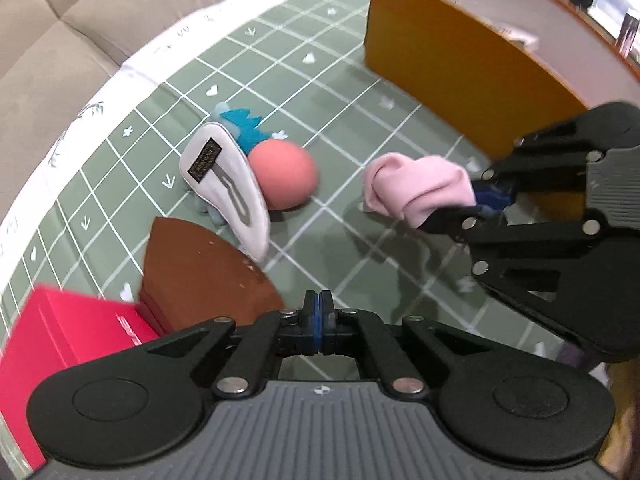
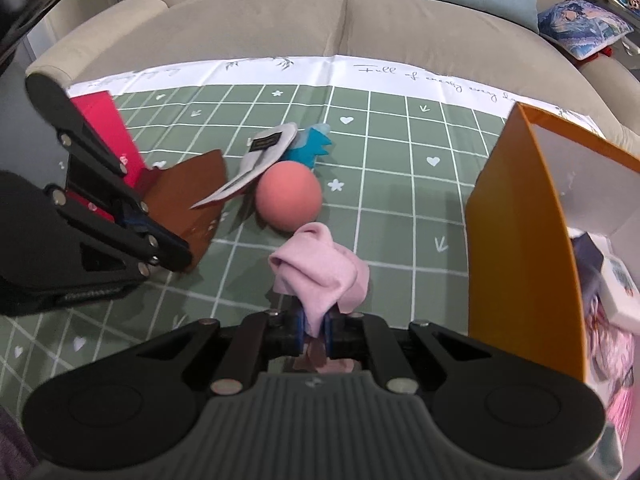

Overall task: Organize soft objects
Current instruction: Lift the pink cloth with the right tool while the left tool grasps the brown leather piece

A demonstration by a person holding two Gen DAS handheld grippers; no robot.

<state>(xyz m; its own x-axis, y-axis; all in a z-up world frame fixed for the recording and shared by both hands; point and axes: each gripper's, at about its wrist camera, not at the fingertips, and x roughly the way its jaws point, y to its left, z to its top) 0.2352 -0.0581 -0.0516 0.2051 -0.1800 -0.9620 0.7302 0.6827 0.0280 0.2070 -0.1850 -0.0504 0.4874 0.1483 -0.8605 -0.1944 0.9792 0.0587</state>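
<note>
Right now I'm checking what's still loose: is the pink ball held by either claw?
No, the pink ball sits free on the mat; the right claw grips only the pink cloth.

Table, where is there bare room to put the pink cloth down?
Bare mat lies between the pink ball and the orange box. It is crowded left of the ball, around the white pouch and brown flap.

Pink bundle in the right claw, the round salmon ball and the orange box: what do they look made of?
Pink bundle: soft knit or fleece cloth, matte, going by its rolled folds and droop from the right claw. Salmon ball: probably foam or soft rubber; smooth, matte, no shine. Orange box: likely coated cardboard; thin, stiff, flat walls with a slight sheen.
</note>
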